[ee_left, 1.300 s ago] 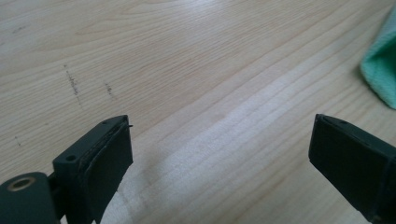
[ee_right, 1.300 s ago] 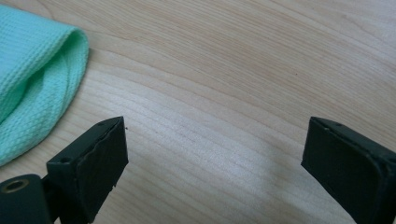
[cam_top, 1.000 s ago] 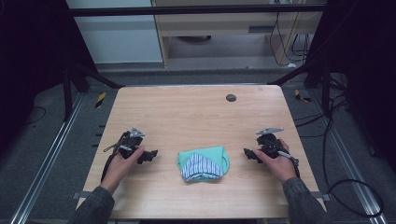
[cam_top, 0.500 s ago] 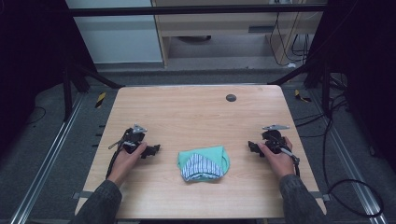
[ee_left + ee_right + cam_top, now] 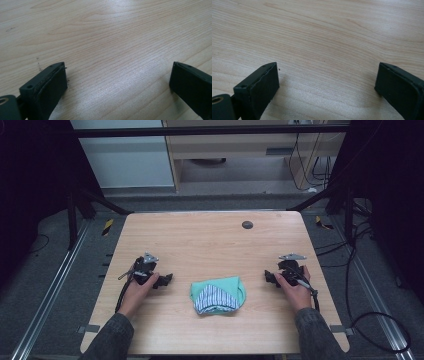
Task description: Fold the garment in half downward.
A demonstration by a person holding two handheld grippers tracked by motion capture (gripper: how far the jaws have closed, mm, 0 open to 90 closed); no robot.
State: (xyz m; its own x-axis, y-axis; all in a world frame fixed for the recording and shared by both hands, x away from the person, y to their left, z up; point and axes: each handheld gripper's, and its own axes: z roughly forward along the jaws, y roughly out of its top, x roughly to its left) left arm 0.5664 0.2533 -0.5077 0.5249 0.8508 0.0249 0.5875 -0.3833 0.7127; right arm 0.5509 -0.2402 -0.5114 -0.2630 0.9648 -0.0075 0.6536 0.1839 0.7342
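Both hand-held grippers are resting on the tabletop (image 5: 210,240) with jaws spread apart, the left hand-held gripper (image 5: 167,279) and right hand-held gripper (image 5: 268,276) flanking the folded cloth (image 5: 217,294) lying untouched between them; grasping likely calls for closing in on its edges

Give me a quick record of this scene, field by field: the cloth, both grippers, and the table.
cloth: folded green and striped garment, lying near the table's front edge, between the grippers
left gripper: open, nothing between the jaws, apart from the cloth
right gripper: open, nothing between the jaws, apart from the cloth
table: light wood, with a small dark round spot near the far edge
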